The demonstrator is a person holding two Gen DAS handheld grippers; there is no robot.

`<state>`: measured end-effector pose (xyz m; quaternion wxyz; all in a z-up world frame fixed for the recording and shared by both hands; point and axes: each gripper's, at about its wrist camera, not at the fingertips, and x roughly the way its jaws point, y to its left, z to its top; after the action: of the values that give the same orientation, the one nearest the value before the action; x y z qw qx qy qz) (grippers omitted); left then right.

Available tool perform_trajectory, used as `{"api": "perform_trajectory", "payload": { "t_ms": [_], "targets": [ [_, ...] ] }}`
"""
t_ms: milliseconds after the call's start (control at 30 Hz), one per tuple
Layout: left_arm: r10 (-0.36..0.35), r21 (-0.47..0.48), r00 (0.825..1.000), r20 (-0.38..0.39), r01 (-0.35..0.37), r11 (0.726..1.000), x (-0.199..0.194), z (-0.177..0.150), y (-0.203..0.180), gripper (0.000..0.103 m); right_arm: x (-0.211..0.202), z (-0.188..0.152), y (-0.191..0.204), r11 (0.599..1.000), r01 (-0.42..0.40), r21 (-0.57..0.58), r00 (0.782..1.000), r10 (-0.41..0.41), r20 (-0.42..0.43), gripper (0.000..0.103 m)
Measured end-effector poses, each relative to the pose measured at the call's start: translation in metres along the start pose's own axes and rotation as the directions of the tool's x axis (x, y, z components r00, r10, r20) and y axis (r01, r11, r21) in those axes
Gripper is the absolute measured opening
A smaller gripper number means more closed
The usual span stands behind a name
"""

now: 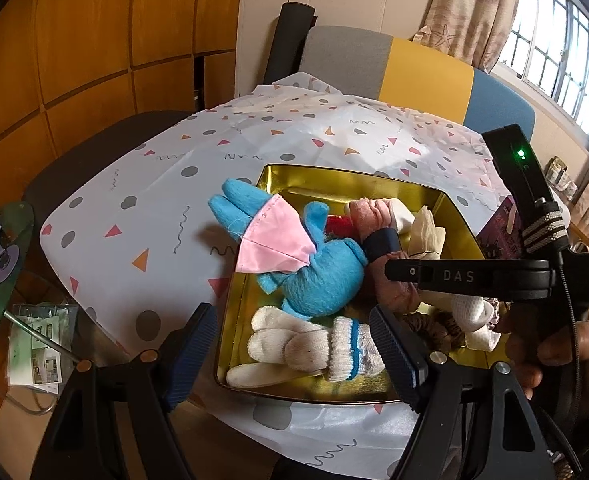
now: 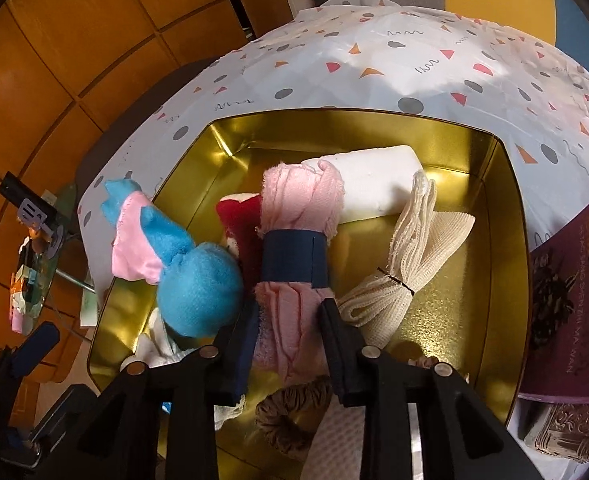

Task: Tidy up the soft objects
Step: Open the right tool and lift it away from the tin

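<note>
The pink rolled towel [image 2: 294, 240] lies in the gold tin [image 2: 510, 216], its near end clenched between the right gripper [image 2: 288, 344], angled steeply down. The left gripper [image 1: 294, 356] hovers released over the tin's near edge.

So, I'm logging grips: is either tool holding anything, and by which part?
The right tool grips the pink rolled cloth at its near end, below the dark blue band. The left tool holds nothing.

My left wrist cam: angled down from near edge, mid-range. My right wrist cam: steeper, close in. Both share gold tin [image 1: 446, 208] [image 2: 510, 208], patterned tabletop [image 1: 142, 216] [image 2: 414, 64].
</note>
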<state>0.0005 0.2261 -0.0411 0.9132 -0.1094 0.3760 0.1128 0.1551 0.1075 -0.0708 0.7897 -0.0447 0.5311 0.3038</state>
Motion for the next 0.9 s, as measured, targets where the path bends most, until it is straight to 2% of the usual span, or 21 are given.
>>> {"api": "perform_trajectory", "payload": {
  "t_ms": [133,300,400,600,900],
  "targets": [
    [-0.001,0.017,1.000,0.012,0.001,1.000,-0.005,0.000,-0.004,0.081,-0.005,-0.001,-0.003,1.000,-0.009,0.018,1.000,0.009,0.006,0.034],
    [0.004,0.030,1.000,0.028,-0.004,1.000,-0.010,0.003,-0.008,0.082,-0.027,-0.002,0.001,1.000,0.020,-0.001,0.998,-0.020,0.067,0.041],
    [0.005,0.036,0.999,0.032,-0.006,0.999,-0.011,0.003,-0.011,0.083,-0.050,-0.005,0.002,0.998,0.065,-0.014,0.989,-0.063,0.134,0.042],
    [0.001,0.053,0.999,0.034,-0.002,0.999,-0.014,0.004,-0.020,0.086,-0.088,-0.014,-0.006,0.995,0.095,-0.012,0.970,-0.090,0.224,0.042],
    [-0.023,0.111,0.999,0.032,0.019,0.994,-0.018,0.001,-0.041,0.087,-0.133,-0.035,-0.040,0.992,0.116,0.053,0.945,-0.127,0.301,0.042]
  ]
}}
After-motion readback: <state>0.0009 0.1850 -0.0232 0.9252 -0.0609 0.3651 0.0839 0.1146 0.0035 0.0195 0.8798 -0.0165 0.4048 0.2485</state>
